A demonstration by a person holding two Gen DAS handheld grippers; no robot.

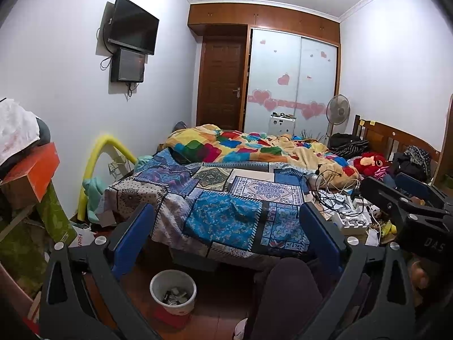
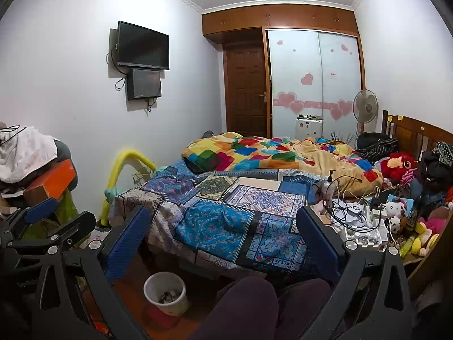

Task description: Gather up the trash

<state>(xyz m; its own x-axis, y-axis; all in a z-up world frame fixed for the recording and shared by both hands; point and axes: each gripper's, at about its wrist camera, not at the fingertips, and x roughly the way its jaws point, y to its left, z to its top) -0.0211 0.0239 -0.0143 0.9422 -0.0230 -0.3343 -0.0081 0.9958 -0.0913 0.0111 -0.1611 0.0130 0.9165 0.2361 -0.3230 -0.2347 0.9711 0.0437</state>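
Note:
A white trash bin (image 1: 173, 290) with scraps inside stands on the floor by the bed's foot; it also shows in the right wrist view (image 2: 166, 292). My left gripper (image 1: 226, 240) is open and empty, held above the bed's near edge. My right gripper (image 2: 223, 240) is open and empty, likewise above the bed edge. The right gripper shows at the right of the left wrist view (image 1: 402, 198); the left gripper shows at the left of the right wrist view (image 2: 45, 221). White papers and small clutter (image 2: 359, 221) lie among cables on the bed's right side.
A patchwork bed cover (image 1: 226, 204) and a colourful quilt (image 1: 254, 147) fill the middle. Plush toys (image 2: 399, 164) and dark clothes sit by the headboard. Boxes and laundry (image 1: 25, 164) pile at left. A fan (image 1: 338, 112), a wardrobe and a door are at the back. My knees (image 2: 249, 306) are below.

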